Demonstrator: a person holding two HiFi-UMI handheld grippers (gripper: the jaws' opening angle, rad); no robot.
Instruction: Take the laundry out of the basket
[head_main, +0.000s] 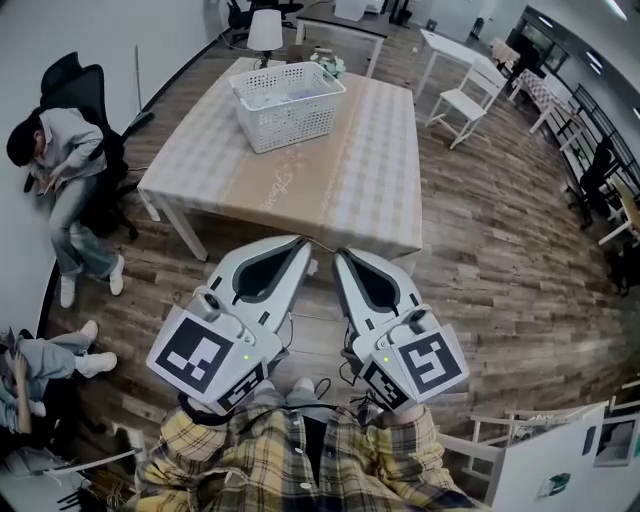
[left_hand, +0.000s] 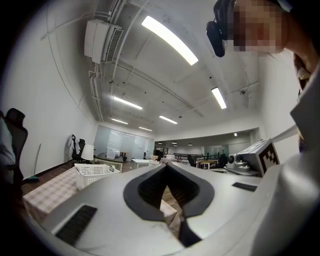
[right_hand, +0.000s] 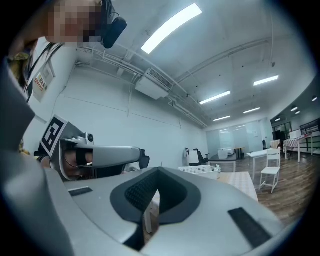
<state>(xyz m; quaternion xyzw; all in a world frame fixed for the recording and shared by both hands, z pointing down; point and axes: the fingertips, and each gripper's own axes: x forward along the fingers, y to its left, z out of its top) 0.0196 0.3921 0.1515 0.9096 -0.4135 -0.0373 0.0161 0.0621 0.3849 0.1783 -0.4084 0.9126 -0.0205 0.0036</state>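
A white plastic laundry basket (head_main: 286, 103) stands on the far half of a table with a checked cloth (head_main: 360, 190); pale laundry lies inside it, hard to make out. Both grippers hang in front of the person, short of the table's near edge. My left gripper (head_main: 303, 243) is shut with nothing in it, and my right gripper (head_main: 340, 256) is shut and empty too. The basket (left_hand: 95, 172) shows small at the left in the left gripper view, and the basket (right_hand: 201, 171) sits far off in the right gripper view. The tips of the left gripper (left_hand: 166, 165) and right gripper (right_hand: 159, 171) meet.
A person sits on a black chair (head_main: 85, 90) by the left wall, another at the lower left. A white folding chair (head_main: 468, 100) and a white table (head_main: 450, 45) stand to the right. A lamp (head_main: 264, 32) is behind the basket. A white board (head_main: 560, 460) leans at the lower right.
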